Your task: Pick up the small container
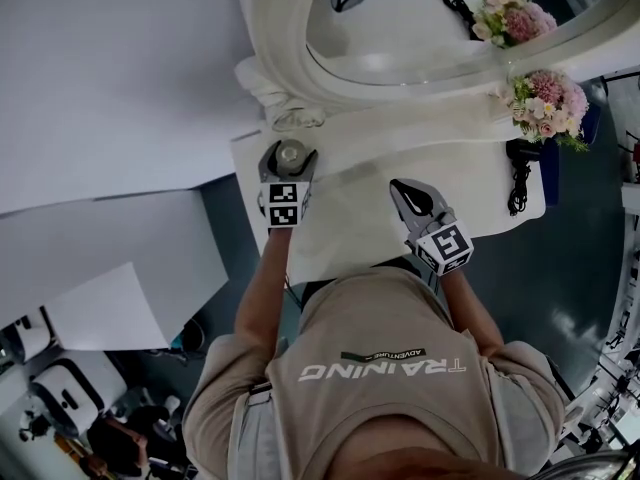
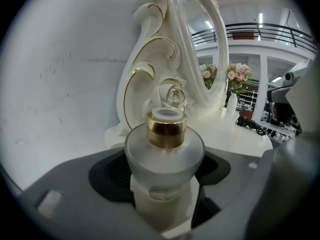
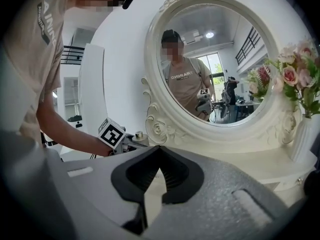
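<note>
White vanity (image 1: 480, 183) lies under small container (image 1: 291, 155); shirt (image 1: 380, 318) reads "TRAINING".

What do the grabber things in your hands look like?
The left gripper and right gripper are grey with black insides, shaped like pointy beaks. Each carries a white cube with black square markers. The person wears a beige short-sleeved T-shirt with white letters.
</note>
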`<state>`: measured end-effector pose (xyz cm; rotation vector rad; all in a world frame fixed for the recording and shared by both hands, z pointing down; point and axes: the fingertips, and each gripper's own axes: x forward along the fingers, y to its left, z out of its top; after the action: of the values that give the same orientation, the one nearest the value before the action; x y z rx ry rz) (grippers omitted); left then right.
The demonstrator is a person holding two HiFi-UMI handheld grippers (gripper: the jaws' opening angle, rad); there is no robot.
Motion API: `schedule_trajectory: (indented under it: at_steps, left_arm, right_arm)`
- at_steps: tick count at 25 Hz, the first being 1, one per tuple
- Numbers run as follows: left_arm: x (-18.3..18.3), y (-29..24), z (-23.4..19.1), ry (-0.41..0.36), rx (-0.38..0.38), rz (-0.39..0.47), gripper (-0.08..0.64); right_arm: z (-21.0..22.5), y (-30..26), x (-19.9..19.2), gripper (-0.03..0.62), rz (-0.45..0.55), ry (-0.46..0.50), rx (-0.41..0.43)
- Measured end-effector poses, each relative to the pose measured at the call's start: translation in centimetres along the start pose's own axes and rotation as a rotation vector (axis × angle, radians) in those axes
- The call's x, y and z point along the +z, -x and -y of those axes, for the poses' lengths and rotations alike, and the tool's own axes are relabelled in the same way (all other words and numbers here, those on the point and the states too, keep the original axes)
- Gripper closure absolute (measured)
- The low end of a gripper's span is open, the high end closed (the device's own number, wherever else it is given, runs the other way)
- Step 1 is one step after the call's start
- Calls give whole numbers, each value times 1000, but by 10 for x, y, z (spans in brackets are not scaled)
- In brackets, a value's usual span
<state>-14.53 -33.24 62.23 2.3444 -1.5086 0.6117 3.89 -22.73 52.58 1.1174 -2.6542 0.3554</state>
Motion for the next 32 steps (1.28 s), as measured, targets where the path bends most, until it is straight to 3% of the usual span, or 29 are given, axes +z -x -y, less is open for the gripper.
schedule_trajectory:
  at_steps: [4, 12, 24, 32]
  left_arm:
    - [0, 0, 1, -7, 2, -4, 202]
    - [-4, 18, 2, 26, -2, -7, 204]
    - [1, 83, 8, 19, 19, 29, 206]
    - [2, 135, 4, 64, 71, 58, 206]
  right_arm:
    - [5, 3, -2, 589, 4, -48, 3]
    - [0, 3, 0, 589, 18, -39, 28]
    - [-34, -3, 12, 589, 45, 23, 129]
    - [-57, 0, 18, 589, 64, 73, 182]
